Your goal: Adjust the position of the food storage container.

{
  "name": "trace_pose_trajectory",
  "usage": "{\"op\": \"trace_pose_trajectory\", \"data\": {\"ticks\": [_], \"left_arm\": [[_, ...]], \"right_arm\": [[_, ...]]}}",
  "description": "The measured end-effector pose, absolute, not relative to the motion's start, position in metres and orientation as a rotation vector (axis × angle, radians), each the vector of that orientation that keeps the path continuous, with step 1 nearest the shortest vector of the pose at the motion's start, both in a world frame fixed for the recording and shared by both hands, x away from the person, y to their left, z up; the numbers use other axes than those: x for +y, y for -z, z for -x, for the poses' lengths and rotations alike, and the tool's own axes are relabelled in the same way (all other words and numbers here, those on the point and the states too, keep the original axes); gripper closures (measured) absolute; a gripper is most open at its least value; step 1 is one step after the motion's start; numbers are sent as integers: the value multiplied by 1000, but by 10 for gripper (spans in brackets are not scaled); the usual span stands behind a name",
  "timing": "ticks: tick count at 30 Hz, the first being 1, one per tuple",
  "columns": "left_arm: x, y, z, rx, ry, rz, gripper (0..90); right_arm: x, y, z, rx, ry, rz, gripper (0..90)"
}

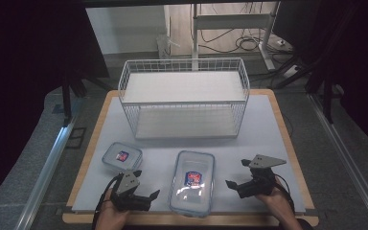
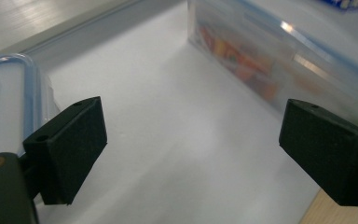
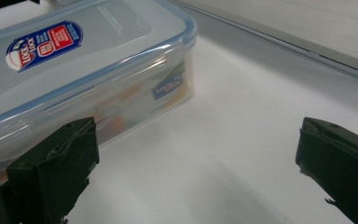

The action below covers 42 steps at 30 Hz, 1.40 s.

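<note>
A large clear rectangular food box with a blue-rimmed lid and a red and blue label lies at the front middle of the white mat. A small square box of the same kind sits to its left. My left gripper stands open between the two boxes, pointing at the large one. In the left gripper view the left gripper has bare mat between its jaws, the small box at left and the large box ahead. My right gripper is open to the right of the large box. The right gripper has the large box beside its left jaw.
A white wire basket with two shelves stands at the back middle of the mat. The mat lies on a wooden table whose edge shows all round. Beyond it are a desk frame and cables on the floor.
</note>
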<state>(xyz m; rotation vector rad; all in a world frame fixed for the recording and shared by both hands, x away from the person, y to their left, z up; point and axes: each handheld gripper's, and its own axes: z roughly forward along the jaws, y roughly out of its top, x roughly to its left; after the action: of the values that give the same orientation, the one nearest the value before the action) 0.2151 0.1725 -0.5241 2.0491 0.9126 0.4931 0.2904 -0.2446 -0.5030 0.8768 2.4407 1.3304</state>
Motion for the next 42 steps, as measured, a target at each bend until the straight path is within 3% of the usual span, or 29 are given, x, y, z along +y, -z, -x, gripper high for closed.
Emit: {"op": "trace_pose_trajectory", "data": {"ticks": [11,28,31,38,42], "left_arm": [[177,520,-217,997,-500,-2031,78],[174,519,-215,967,-435,-1997,29],[174,516,-213,949,-451,-1975,46],[174,510,-208,926,-496,-1948,80],[177,509,-205,947,-536,-1974,81]], "right_arm": [[-244,506,-293,2447,-1310,-910,0],[-237,505,-291,2452,-1296,-946,2],[-233,500,-286,2461,-1262,-951,134],[-222,495,-271,2665,-1194,-809,718],[-213,499,-256,2755,-1194,-703,898]]}}
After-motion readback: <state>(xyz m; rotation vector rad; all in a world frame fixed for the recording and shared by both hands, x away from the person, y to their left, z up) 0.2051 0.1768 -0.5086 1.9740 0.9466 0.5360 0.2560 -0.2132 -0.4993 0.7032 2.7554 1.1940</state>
